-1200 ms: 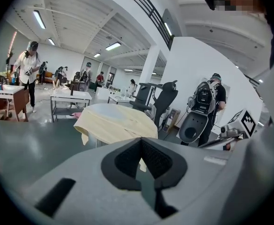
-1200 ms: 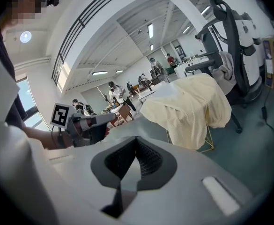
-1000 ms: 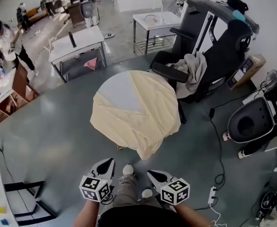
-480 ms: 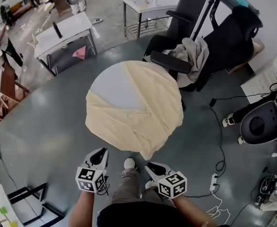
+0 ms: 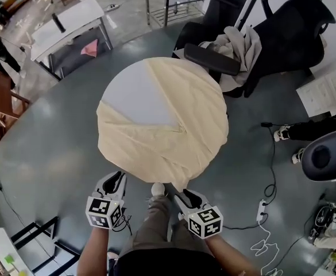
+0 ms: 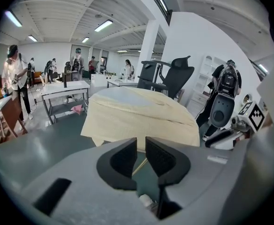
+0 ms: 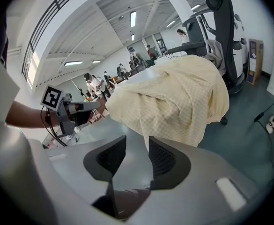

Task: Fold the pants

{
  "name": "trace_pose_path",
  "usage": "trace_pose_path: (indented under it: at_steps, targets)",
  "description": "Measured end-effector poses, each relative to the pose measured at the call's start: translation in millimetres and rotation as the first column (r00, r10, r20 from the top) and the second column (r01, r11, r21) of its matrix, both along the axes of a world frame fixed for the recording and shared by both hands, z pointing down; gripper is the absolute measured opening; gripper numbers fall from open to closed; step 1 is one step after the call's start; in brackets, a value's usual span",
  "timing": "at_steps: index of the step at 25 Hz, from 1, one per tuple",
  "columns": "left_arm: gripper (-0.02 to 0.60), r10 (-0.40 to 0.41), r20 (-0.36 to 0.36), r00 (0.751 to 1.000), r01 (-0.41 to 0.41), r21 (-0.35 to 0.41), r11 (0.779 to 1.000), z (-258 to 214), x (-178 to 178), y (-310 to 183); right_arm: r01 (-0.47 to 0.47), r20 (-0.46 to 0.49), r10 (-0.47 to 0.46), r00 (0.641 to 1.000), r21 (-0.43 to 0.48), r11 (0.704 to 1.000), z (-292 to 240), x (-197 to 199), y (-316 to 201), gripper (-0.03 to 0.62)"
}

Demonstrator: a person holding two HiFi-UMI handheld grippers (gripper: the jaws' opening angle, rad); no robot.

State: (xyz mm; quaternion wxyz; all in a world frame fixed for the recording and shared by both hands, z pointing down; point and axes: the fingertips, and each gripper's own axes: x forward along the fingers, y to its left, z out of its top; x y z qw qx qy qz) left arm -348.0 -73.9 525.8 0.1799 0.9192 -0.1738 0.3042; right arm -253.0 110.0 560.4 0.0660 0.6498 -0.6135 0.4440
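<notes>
Left gripper (image 5: pixel 114 181) and right gripper (image 5: pixel 187 198), jaws just opening and slightly spread on nothing, hover short of the cream pants (image 5: pixel 173 125) draped over the round bench (image 5: pixel 134 96) at twelve o'clock, so best widen further, then pinch the six o'clock overhang at two well-separated spots.

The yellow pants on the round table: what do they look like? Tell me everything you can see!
The pants are pale yellow, soft-looking cloth with a fine checked weave, wrinkled and not yet folded. They lie spread over the round table, covering most of its top and leaving a pale grey wedge bare on the far left. Their edges droop over the near rim, one corner hanging lowest. Nothing but the table seems to touch them.
</notes>
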Motion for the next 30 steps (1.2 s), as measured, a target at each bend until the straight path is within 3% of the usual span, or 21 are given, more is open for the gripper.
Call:
trace_pose_path:
  at_steps: [10,14,15,17,19,23,30]
  targets:
    - [0.067,0.019,0.032,0.999,-0.019,-0.005,1.000,14,0,-8,-0.079,-0.108,0.066,0.992,-0.112,0.991,48,7,-15,0.259]
    - [0.067,0.029,0.025,0.999,-0.029,-0.005,1.000,16,3,-4,-0.107,-0.137,0.090,0.986,-0.124,0.986,55,13,-20,0.266]
    - [0.067,0.033,0.028,0.999,-0.033,-0.004,0.999,17,3,-3,-0.119,-0.152,0.098,0.984,-0.139,0.983,57,17,-19,0.259]
    - [0.067,0.036,0.032,0.999,-0.036,-0.004,0.999,18,3,-3,-0.134,-0.191,0.100,0.976,-0.174,0.976,59,25,-17,0.176]
    - [0.067,0.020,0.027,0.999,-0.020,-0.007,1.000,17,1,-5,-0.113,-0.224,0.072,0.972,-0.176,0.978,54,27,-17,0.006]
    - [0.074,0.015,0.035,0.999,-0.015,0.000,1.000,17,-2,-4,-0.034,-0.191,0.007,0.982,-0.143,0.989,29,17,-14,0.006]
    - [0.106,0.012,0.057,0.998,-0.011,-0.002,1.000,25,-12,-4,0.079,-0.143,-0.103,0.984,-0.160,0.984,-25,14,0,0.008]
